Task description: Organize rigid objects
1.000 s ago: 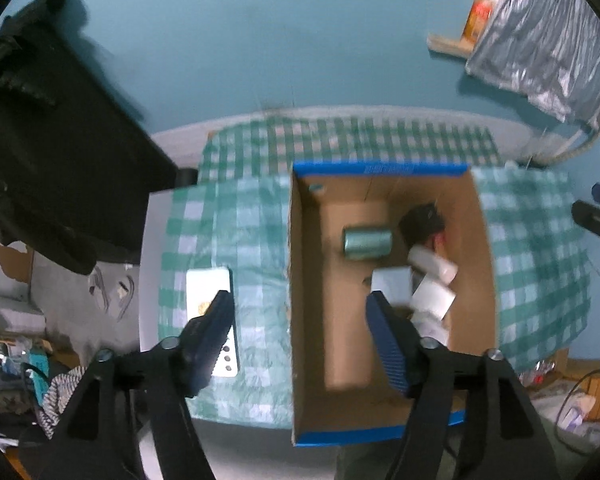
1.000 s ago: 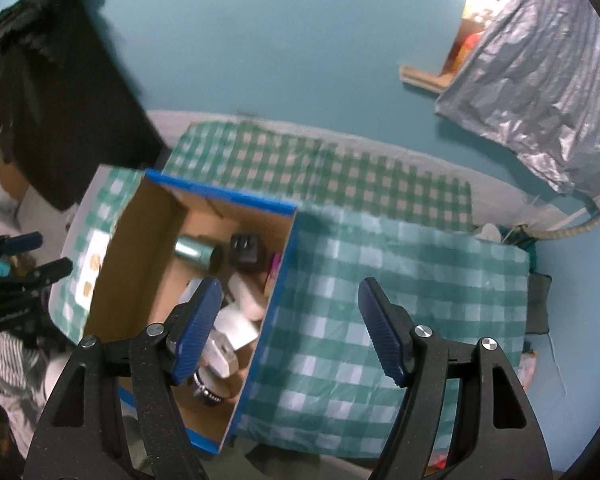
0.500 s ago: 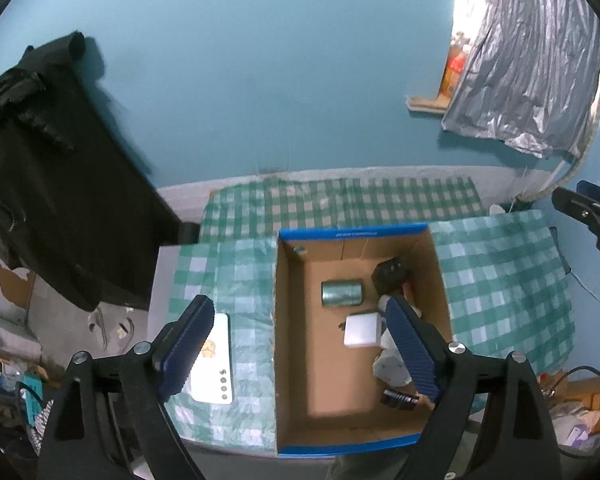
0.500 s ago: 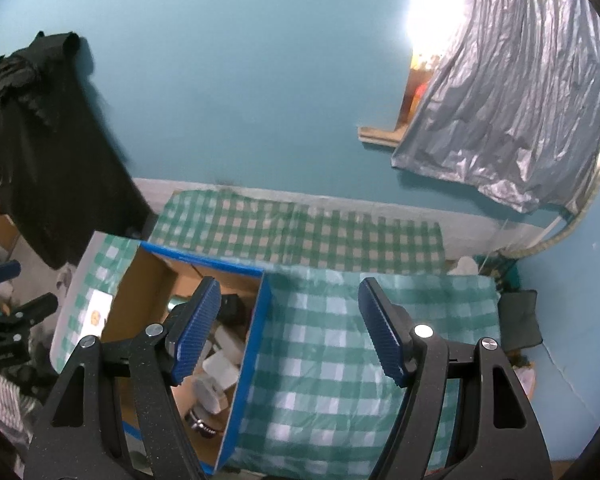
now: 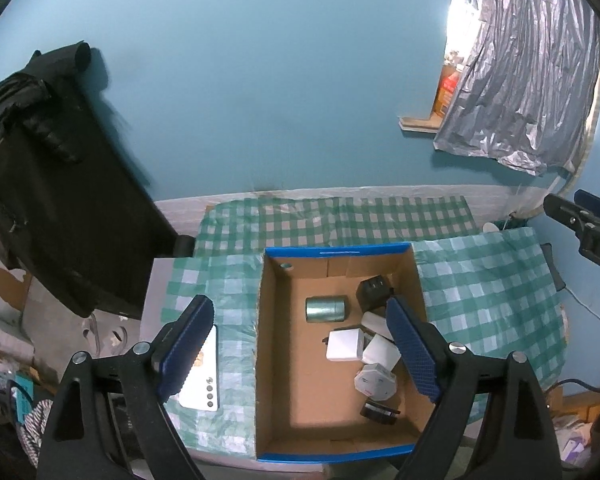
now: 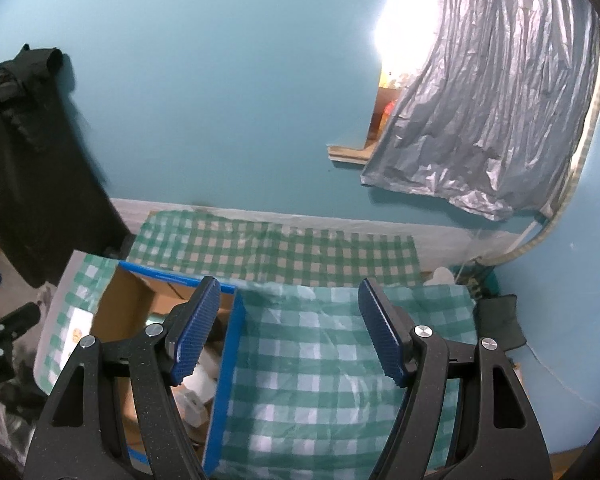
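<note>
The left tool (image 5: 300, 344) had just been spreading its blue-padded jaws, now wide and empty, low in frame above the blue-edged brown cardboard box (image 5: 268, 360). Inside lay a silver metal cylinder (image 5: 326, 309), black cube (image 5: 373, 293) and white blocks (image 5: 343, 345). The right tool (image 6: 290, 330) hung spread and empty over the green checked tablecloth (image 6: 320, 380).

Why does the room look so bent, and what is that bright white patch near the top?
Left wrist view: the fisheye lens bows the teal wall and darkens the corners; the cardboard box is sharp. Right wrist view: light beside the silver sheet blows out to white glare; the box's contents are blurred.
</note>
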Demonstrator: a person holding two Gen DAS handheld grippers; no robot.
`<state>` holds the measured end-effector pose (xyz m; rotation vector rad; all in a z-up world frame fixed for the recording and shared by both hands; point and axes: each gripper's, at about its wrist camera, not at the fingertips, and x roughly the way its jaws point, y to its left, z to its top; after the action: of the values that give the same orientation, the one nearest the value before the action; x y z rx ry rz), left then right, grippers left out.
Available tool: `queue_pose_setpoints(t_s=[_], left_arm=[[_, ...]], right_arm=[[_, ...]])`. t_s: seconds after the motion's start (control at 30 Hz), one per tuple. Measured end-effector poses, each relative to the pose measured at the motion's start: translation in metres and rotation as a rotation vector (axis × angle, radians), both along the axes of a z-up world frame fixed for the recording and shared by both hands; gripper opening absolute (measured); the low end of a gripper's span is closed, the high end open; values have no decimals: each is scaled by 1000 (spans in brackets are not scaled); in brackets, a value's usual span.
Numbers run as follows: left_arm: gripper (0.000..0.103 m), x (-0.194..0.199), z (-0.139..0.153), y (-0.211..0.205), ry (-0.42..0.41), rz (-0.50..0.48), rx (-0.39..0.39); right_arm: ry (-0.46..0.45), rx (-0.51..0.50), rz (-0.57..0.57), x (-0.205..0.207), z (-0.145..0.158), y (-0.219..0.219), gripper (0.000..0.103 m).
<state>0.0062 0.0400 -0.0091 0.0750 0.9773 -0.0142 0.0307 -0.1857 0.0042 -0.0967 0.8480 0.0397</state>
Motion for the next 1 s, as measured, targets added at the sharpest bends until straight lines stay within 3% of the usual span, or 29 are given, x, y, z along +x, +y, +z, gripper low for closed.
queue_pose_setpoints(t_s=[0.2, 1.0], left_arm=[[89, -1, 0, -3, 2, -5, 31], [89, -2, 0, -2, 17, 3, 18]], right_arm=[[4, -3, 4, -1, 0, 0, 71], [2, -3, 2, 0, 0, 0, 71]])
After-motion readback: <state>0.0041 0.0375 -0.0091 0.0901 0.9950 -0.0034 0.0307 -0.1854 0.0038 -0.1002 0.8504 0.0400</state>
